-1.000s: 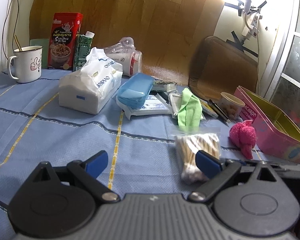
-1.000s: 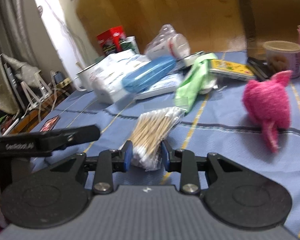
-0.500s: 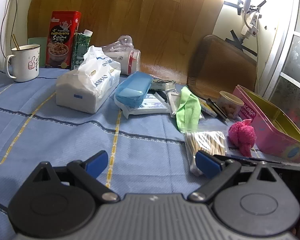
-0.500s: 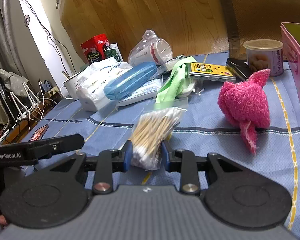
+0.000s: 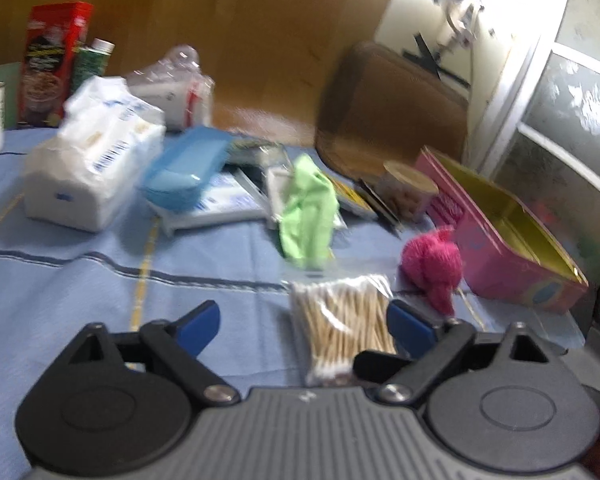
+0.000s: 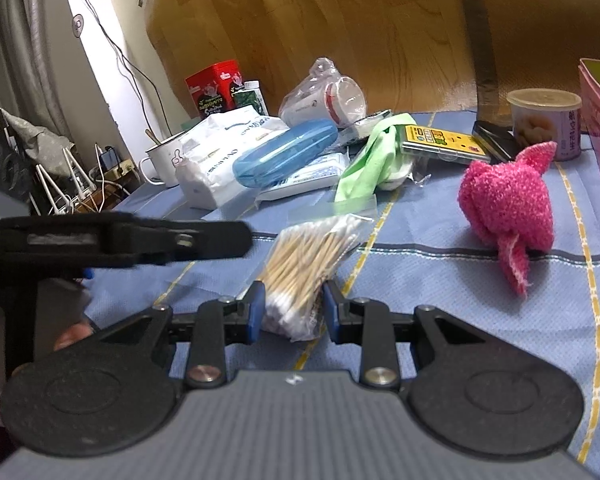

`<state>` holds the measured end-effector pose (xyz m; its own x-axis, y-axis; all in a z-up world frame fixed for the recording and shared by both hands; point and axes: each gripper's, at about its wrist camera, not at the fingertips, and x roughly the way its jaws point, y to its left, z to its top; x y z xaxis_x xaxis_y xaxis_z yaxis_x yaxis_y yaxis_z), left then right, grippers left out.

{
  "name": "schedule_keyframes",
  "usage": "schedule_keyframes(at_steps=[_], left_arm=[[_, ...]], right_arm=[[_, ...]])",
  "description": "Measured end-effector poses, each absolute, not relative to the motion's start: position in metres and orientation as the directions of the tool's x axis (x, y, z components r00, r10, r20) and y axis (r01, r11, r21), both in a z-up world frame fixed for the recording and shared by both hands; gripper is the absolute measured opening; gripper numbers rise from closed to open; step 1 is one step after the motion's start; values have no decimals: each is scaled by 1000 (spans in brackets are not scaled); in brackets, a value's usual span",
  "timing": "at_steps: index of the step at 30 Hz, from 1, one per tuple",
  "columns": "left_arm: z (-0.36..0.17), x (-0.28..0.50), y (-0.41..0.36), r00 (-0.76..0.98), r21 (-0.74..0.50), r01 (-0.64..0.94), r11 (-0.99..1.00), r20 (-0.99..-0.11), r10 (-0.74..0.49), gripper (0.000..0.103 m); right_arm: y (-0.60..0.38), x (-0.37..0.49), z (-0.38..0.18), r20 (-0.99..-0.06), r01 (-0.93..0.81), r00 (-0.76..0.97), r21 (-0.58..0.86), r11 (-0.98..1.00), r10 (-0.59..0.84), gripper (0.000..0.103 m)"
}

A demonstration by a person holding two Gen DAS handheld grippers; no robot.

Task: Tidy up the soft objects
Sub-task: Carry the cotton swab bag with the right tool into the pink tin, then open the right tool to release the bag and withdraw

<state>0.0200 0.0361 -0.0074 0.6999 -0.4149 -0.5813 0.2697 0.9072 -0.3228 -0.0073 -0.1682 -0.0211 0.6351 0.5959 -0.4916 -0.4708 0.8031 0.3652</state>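
A clear bag of cotton swabs (image 6: 306,260) lies on the blue tablecloth (image 6: 432,276). My right gripper (image 6: 293,312) has its blue pads on either side of the bag's near end, just apart from it. My left gripper (image 5: 304,324) is open and empty, with the swab bag (image 5: 340,320) lying by its right finger. A pink fluffy sock (image 6: 508,204) lies right of the swabs; it also shows in the left wrist view (image 5: 434,264). A green cloth (image 6: 370,168) and a white tissue pack (image 6: 220,164) lie further back.
An open pink tin box (image 5: 512,236) stands at the right edge. A blue case (image 6: 284,152), a small jar (image 6: 544,120), a white mug (image 6: 164,164), a red box (image 6: 216,88) and a chair back (image 6: 540,36) stand behind. My left gripper's arm (image 6: 120,240) crosses the right wrist view.
My right gripper's pads have widened and loosened on the swab bag. My left gripper has moved closer to the bag, with its view blurred by motion.
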Motion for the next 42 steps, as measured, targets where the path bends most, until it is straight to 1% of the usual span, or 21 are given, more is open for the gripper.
schedule_keyframes(at_steps=[2, 3, 5, 6, 8, 13, 18, 21, 25, 30, 31, 32, 33, 34, 35, 36, 42], left_arm=[[-15, 27, 30, 649, -359, 280, 890, -613, -451, 72], [-18, 30, 28, 623, -395, 285, 873, -616, -482, 70], [-19, 33, 23, 585, -443, 304, 843, -612, -532, 54], [-15, 33, 18, 581, -443, 314, 839, -610, -540, 54], [-5, 34, 5, 595, -405, 345, 847, -603, -531, 54], [28, 46, -43, 610, -338, 452, 826, -558, -562, 54], [56, 64, -118, 601, -259, 578, 774, -507, -618, 55], [66, 77, -163, 576, -240, 634, 735, -488, -656, 55], [68, 90, -209, 556, -225, 666, 711, -485, -675, 56], [61, 99, -246, 557, -194, 668, 718, -509, -656, 58], [58, 101, -249, 556, -193, 665, 721, -517, -651, 59], [56, 102, -251, 553, -193, 662, 724, -525, -646, 62], [53, 103, -251, 552, -194, 658, 728, -533, -641, 64], [50, 103, -251, 554, -193, 653, 732, -537, -636, 67], [49, 102, -250, 558, -192, 651, 735, -536, -634, 71], [49, 102, -248, 560, -193, 649, 736, -535, -633, 73], [55, 96, -222, 578, -220, 630, 745, -508, -639, 78]], right_arm=[[-170, -8, -22, -488, -474, 635, 366, 801, 599, 34], [-170, -9, -22, -487, -478, 634, 365, 799, 601, 34], [-171, -11, -22, -483, -486, 635, 358, 797, 603, 33], [-172, -12, -21, -478, -484, 644, 350, 802, 598, 33], [-178, -13, -17, -456, -475, 672, 340, 812, 584, 33], [-213, -14, 2, -363, -411, 774, 336, 848, 519, 33], [-260, -15, 23, -282, -305, 884, 256, 917, 373, 33], [-293, -10, 29, -254, -227, 924, 235, 945, 285, 33], [-331, 1, 29, -256, -115, 953, 200, 973, 165, 33], [-362, 22, 17, -314, 14, 949, 178, 984, 43, 33], [-365, 24, 16, -325, 34, 945, 172, 985, 24, 35], [-369, 26, 14, -336, 50, 942, 170, 984, 10, 36], [-371, 29, 11, -355, 70, 935, 168, 983, -6, 46], [-373, 32, 9, -374, 80, 927, 173, 982, -10, 61], [-375, 32, 8, -379, 94, 925, 182, 979, -19, 65], [-376, 30, 7, -376, 103, 926, 193, 976, -24, 67], [-363, 11, 12, -330, 103, 943, 204, 974, -31, 67]])
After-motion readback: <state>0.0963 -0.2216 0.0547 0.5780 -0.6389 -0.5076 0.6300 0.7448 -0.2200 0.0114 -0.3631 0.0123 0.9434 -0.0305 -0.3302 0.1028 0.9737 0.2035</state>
